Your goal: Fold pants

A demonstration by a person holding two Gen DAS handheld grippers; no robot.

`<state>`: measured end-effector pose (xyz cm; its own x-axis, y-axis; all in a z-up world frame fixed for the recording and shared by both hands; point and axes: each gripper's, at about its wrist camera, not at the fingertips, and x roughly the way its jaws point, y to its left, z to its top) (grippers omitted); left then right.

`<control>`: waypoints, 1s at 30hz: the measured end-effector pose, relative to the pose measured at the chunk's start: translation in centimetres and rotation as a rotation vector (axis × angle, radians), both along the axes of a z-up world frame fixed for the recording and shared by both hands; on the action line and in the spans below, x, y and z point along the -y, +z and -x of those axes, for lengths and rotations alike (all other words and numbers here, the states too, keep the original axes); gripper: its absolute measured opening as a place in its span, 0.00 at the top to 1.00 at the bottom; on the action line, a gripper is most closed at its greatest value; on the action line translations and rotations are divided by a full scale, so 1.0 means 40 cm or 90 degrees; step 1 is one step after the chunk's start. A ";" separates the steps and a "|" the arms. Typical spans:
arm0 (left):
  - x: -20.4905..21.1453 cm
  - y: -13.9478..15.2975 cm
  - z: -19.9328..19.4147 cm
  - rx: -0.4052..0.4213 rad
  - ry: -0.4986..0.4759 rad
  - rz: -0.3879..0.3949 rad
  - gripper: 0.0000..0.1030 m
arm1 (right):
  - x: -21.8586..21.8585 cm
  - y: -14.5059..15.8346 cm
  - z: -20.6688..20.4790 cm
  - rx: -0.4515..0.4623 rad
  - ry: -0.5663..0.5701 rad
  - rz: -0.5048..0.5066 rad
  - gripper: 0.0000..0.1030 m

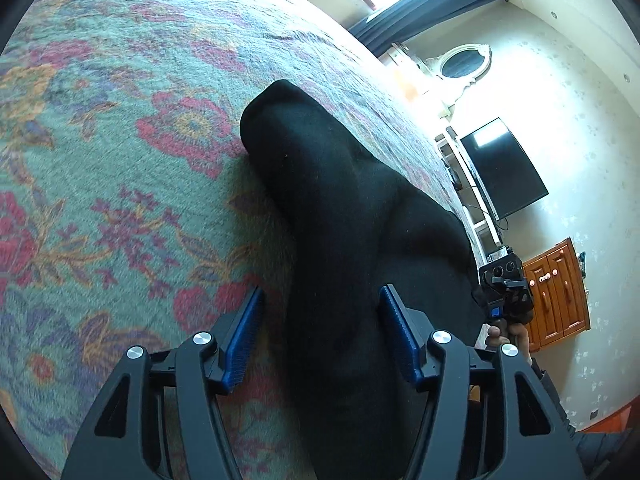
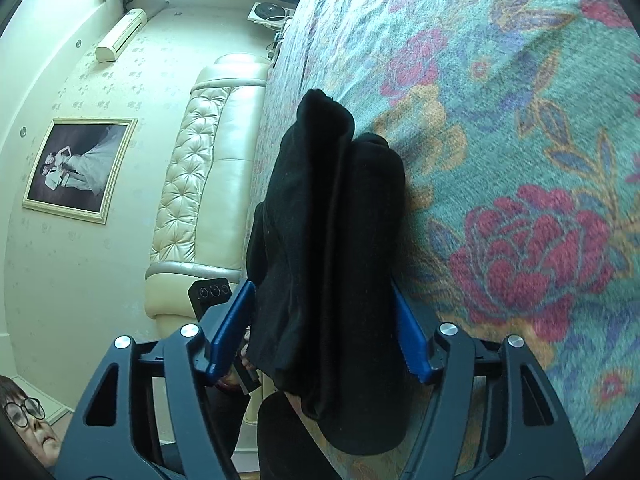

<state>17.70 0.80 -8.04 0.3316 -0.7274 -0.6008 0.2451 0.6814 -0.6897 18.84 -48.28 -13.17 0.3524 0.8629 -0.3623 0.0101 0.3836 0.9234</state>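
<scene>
The black pants lie folded into a long thick bundle on the floral bedspread. In the left wrist view my left gripper is open and straddles the near end of the bundle. Its left pad stands clear of the cloth and its right pad sits beside it. In the right wrist view the pants show stacked layers, and my right gripper stands open around their other end, blue pads at either side. The right gripper, held in a hand, shows beyond the bundle.
The bedspread covers a wide bed with its edge close behind the pants. A television, a wooden cabinet and an oval mirror line one wall. A cream tufted headboard and a framed picture line the other.
</scene>
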 end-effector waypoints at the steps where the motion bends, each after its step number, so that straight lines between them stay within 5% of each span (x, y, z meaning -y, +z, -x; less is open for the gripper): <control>1: -0.002 0.000 0.013 -0.001 -0.002 0.001 0.42 | 0.003 0.002 0.016 0.001 -0.003 0.003 0.33; 9: 0.046 0.002 0.079 0.013 -0.036 -0.021 0.31 | 0.000 0.006 0.129 -0.010 -0.015 0.052 0.31; 13: 0.054 -0.004 0.062 0.017 -0.028 -0.023 0.30 | -0.013 0.006 0.147 -0.016 -0.014 0.124 0.56; 15: 0.053 -0.006 0.053 0.017 -0.026 -0.020 0.30 | 0.004 -0.014 0.163 -0.025 -0.026 0.101 0.70; 17: 0.061 -0.007 0.052 0.026 -0.024 -0.026 0.30 | 0.016 -0.032 0.177 -0.016 -0.028 0.085 0.73; 22: 0.072 0.000 0.066 0.040 -0.016 -0.026 0.28 | 0.028 -0.041 0.192 0.002 -0.048 0.064 0.71; 25: 0.075 0.005 0.076 0.042 -0.004 -0.036 0.27 | 0.038 -0.025 0.201 0.005 -0.057 0.051 0.60; 30: 0.086 0.008 0.091 0.053 0.027 -0.063 0.22 | 0.035 0.024 0.248 0.019 -0.065 0.139 0.45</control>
<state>14.05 -2.66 -7.71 0.4118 -0.6509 -0.6378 0.2684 0.7555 -0.5977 8.92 -49.66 -12.23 0.4468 0.7252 -0.5239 0.0325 0.5721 0.8196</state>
